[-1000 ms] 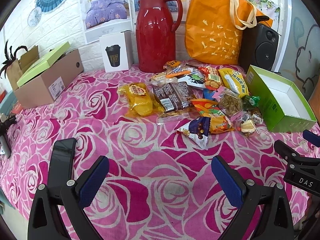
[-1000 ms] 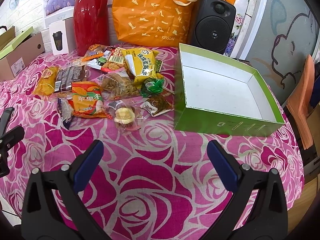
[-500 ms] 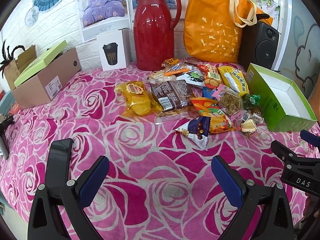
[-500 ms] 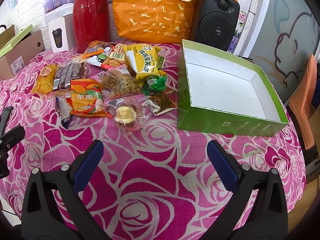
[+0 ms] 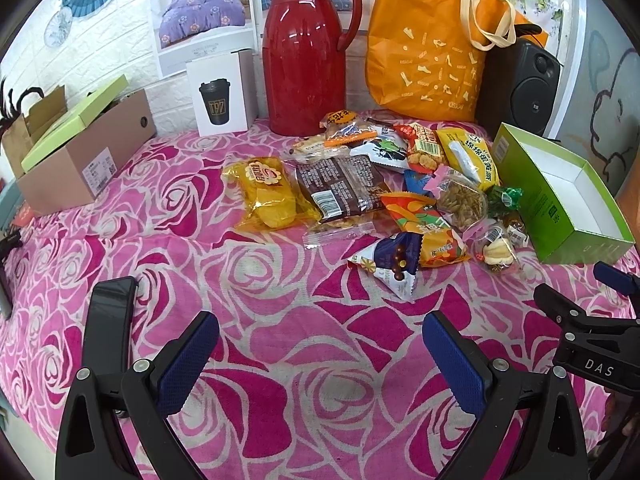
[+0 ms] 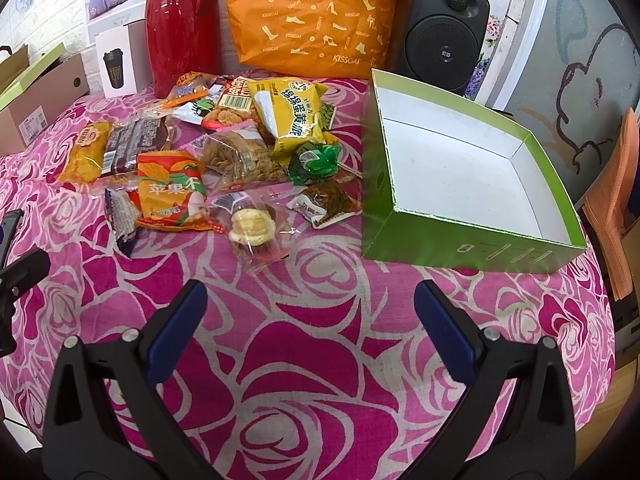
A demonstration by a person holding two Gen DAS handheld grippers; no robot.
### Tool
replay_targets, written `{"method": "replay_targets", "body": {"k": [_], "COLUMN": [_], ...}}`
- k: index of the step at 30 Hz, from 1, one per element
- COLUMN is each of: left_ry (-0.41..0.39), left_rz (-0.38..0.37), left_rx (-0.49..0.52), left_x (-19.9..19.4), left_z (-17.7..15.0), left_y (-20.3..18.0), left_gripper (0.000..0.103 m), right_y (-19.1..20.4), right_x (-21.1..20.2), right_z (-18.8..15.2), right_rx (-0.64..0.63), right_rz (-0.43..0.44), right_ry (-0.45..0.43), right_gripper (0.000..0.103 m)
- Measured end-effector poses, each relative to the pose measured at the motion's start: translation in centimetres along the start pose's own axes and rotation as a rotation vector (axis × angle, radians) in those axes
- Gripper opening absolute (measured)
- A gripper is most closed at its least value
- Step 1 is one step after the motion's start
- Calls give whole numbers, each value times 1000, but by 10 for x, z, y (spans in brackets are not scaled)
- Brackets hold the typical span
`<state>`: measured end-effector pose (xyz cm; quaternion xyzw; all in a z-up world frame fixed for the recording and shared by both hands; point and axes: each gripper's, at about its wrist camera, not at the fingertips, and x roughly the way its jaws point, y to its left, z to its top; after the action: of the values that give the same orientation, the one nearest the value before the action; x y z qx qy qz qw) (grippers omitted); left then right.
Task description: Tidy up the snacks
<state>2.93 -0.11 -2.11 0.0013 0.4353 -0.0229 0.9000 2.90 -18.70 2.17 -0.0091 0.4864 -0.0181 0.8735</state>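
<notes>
A heap of snack packets [image 5: 384,196] lies on the pink rose-patterned cloth; the same snack packets [image 6: 224,160] fill the left of the right wrist view. A green box [image 6: 472,240] with a bare white inside stands to their right, also the green box [image 5: 560,216] at the right of the left wrist view. My left gripper [image 5: 320,352] is open above bare cloth, short of a dark blue packet [image 5: 390,266]. My right gripper [image 6: 310,316] is open, nothing between its fingers, just short of a clear-wrapped cookie [image 6: 252,228] and the box's front wall.
A red thermos [image 5: 306,52], an orange tote bag [image 5: 432,40] and a black speaker [image 6: 444,32] line the back wall. A white cup carton [image 5: 222,92] and a cardboard box [image 5: 84,160] stand at the left. A black phone [image 5: 110,328] lies near my left gripper.
Both grippers have drifted slightly forward toward the snacks and the green box. Both stay open. No packet has moved.
</notes>
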Motion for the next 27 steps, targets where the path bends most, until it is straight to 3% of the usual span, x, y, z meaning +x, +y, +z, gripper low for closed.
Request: {"method": "replay_targets", "body": {"k": [2, 6, 10, 18, 21, 26, 27], "left_ry": [28, 38, 31, 85, 109, 114, 121], "left_rz": [-38, -92, -173, -270, -268, -261, -272], "left_rx": [-23, -71, -64, 28, 15, -34, -24], "left_x": [5, 13, 19, 41, 50, 66, 70], "left_z": [4, 16, 30, 37, 35, 41, 41], "left_y": [4, 13, 10, -14, -15, -12, -14], "left_gripper": [103, 103, 103, 76, 75, 74, 70], "right_y": [-5, -15, -13, -4, -3, -6, -7], "right_x": [-1, 1, 17, 44, 56, 70, 72], "right_z": [2, 11, 16, 16, 20, 21, 20], "right_rx": [11, 14, -4, -10, -3, 34, 37], "right_rz": [36, 193, 292, 312, 304, 302, 304], "right_ry": [-42, -115, -51, 20, 49, 95, 99], "right_gripper": [103, 103, 103, 102, 93, 60, 59]}}
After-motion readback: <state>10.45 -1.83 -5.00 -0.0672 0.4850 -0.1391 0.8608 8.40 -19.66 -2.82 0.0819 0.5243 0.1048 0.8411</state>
